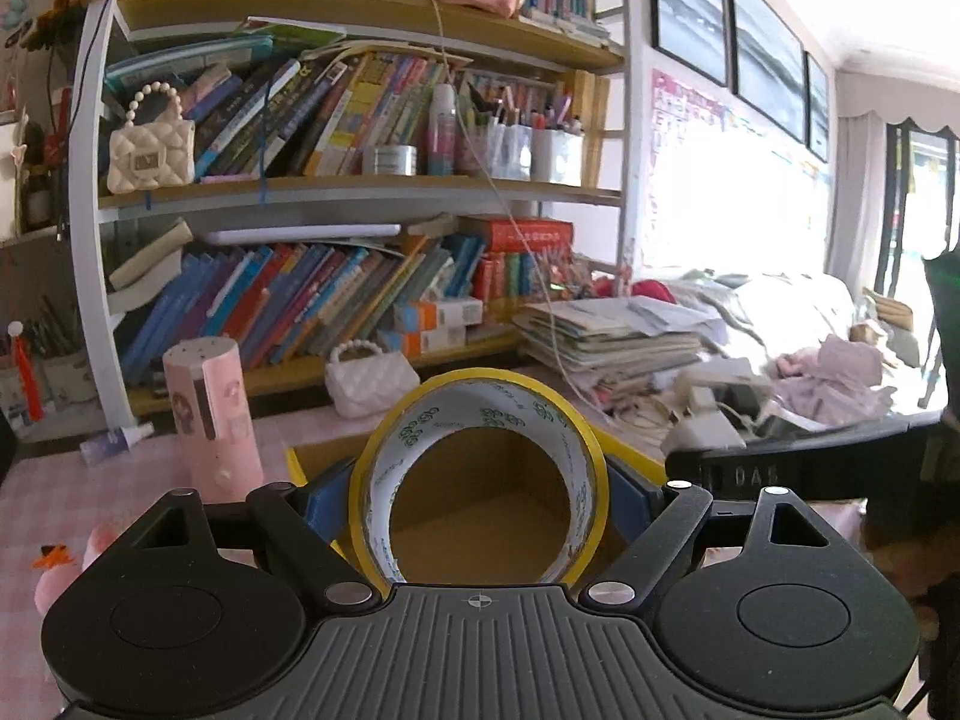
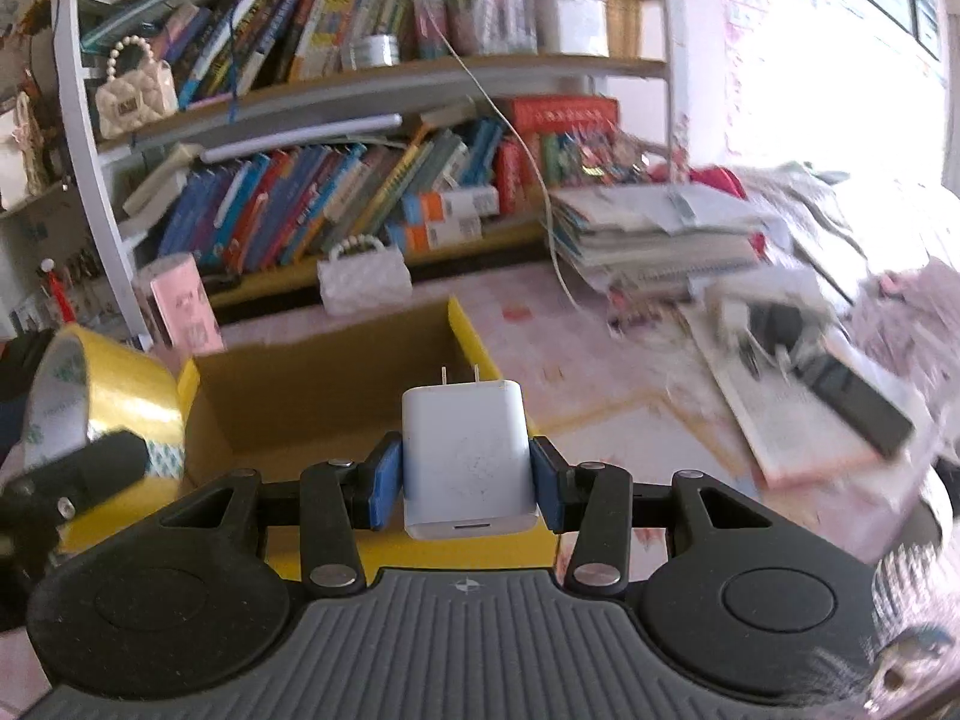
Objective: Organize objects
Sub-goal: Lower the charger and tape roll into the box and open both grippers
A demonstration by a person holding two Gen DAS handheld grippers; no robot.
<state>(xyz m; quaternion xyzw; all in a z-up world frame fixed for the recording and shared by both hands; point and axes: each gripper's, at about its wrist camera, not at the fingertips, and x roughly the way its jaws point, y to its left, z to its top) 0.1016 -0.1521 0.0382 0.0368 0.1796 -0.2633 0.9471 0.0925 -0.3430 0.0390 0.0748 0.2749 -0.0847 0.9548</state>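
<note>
My left gripper [image 1: 480, 495] is shut on a roll of yellow tape [image 1: 384, 468], its blue pads [image 1: 321, 504] pressing both sides; the roll's hole faces the camera. Through the hole I see the brown inside of an open yellow cardboard box [image 1: 630, 450]. In the right wrist view my right gripper [image 2: 467, 477] is shut on a white wall charger [image 2: 465, 456], prongs pointing away, held over the yellow box [image 2: 312, 396]. The tape roll [image 2: 108, 396] and a left gripper finger [image 2: 90, 468] show at the left edge, above the box's left wall.
A pink cylinder container [image 1: 213, 414] and a small white quilted purse [image 1: 369, 381] stand on the pink checked table behind the box. A crowded bookshelf [image 1: 336, 192] fills the back. Stacked papers [image 2: 654, 234], a black remote [image 2: 852, 396] and loose clutter lie to the right.
</note>
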